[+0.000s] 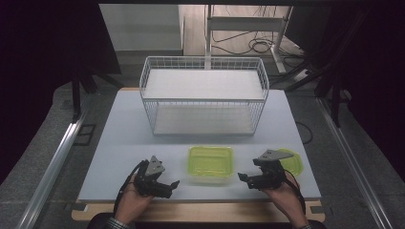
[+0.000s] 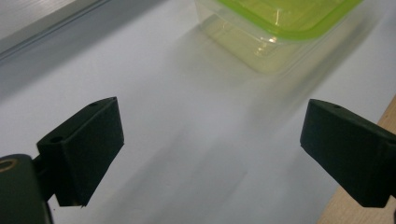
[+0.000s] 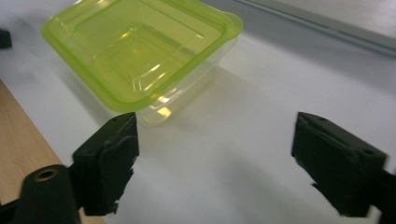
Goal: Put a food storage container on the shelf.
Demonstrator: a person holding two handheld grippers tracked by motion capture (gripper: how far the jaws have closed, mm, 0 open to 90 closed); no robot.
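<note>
Seen from the high view, a clear container [image 1: 211,163] with a yellow-green lid sits near the front edge of the pale table [image 1: 124,138], between the two grippers and touching neither. The left gripper [image 1: 175,184] rests low at its left, the right gripper [image 1: 243,177] at its right, both pointing inward toward it. A second green lid [image 1: 294,162] lies flat behind the right gripper, partly hidden by it. Farther back stands a white wire basket [image 1: 204,95], well apart from everything else.

Next, the left gripper view shows its two black jaws spread wide with bare table between them. The container [image 2: 280,32] lies ahead and to the upper right, off the line between the jaws, and the picture is soft with blur.

Finally, the right gripper view has its jaws wide apart too, holding nothing. The container [image 3: 140,56] sits ahead at the upper left, its near corner just beyond the left jaw rather than between the two.

As for risks, neither gripper is lined up on the container. A straight closing move from either side would likely catch a corner and push the light tub sideways, or toward the table's front edge, which is near. Pinching the thin lid rim alone could flex it or pop it loose instead of lifting the whole thing.
</note>
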